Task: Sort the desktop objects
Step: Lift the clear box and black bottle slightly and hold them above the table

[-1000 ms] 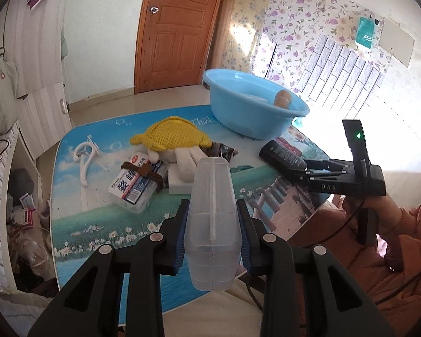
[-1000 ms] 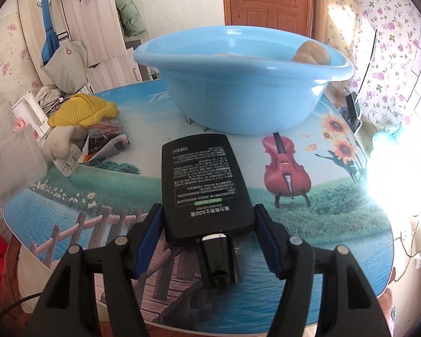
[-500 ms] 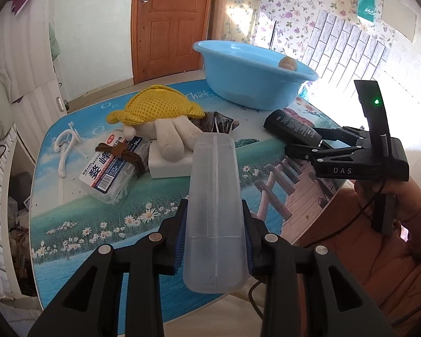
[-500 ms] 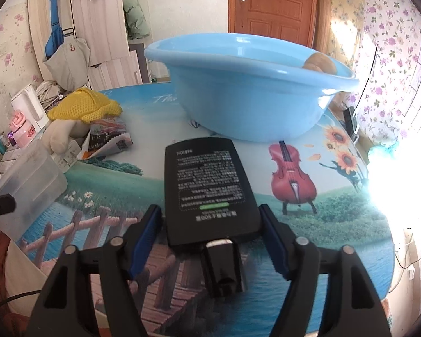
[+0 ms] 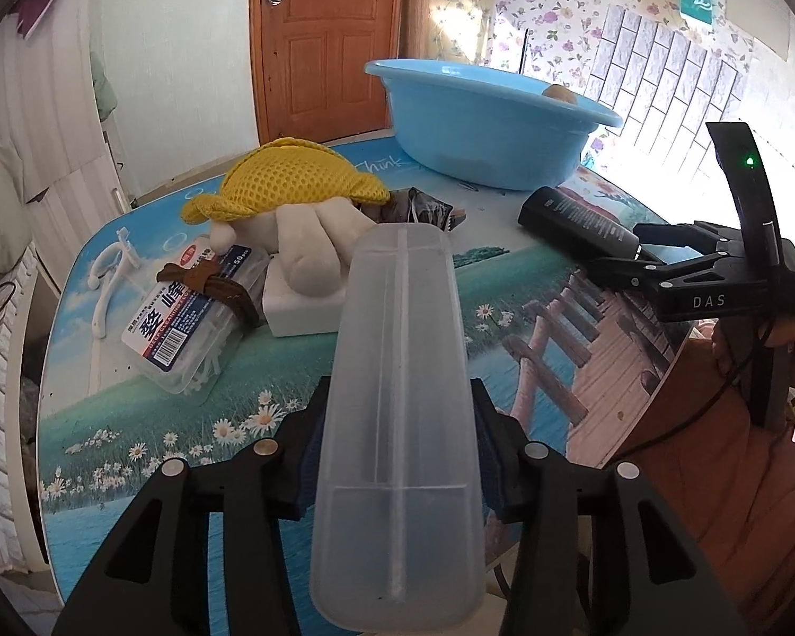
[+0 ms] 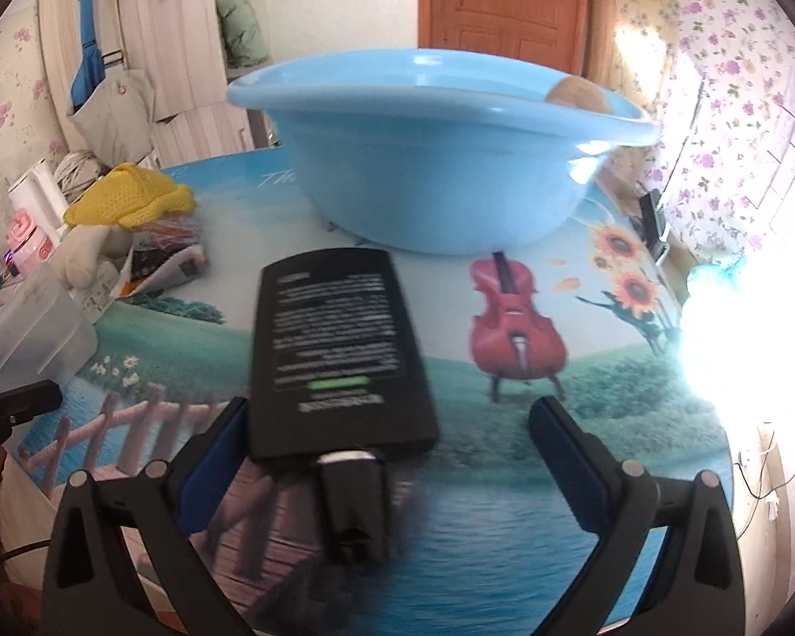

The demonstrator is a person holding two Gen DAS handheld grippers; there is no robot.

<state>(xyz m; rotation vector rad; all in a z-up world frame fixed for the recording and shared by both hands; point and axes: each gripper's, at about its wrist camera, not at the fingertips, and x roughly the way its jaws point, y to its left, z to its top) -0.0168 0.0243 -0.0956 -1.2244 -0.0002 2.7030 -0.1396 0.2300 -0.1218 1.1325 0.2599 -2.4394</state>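
Observation:
My left gripper [image 5: 397,450] is shut on a long translucent plastic box [image 5: 400,403] and holds it level above the table's near edge. My right gripper [image 6: 387,440] is open; the flat black bottle [image 6: 339,350] lies between its fingers, against the left finger and apart from the right one. The bottle and the right gripper also show in the left wrist view [image 5: 577,222]. A light blue basin [image 6: 440,159] with a brown object inside stands just behind the bottle.
A yellow mesh cloth [image 5: 291,180] over a white plush toy [image 5: 312,244], a white block [image 5: 302,307], a floss-pick box [image 5: 191,318], a dark snack packet [image 5: 424,206] and a white hook [image 5: 111,275] lie on the picture-printed table [image 5: 530,328].
The right gripper has opened wide and let go of the black bottle, which now rests tilted to the left. The left gripper has lowered and levelled the plastic box nearer the table.

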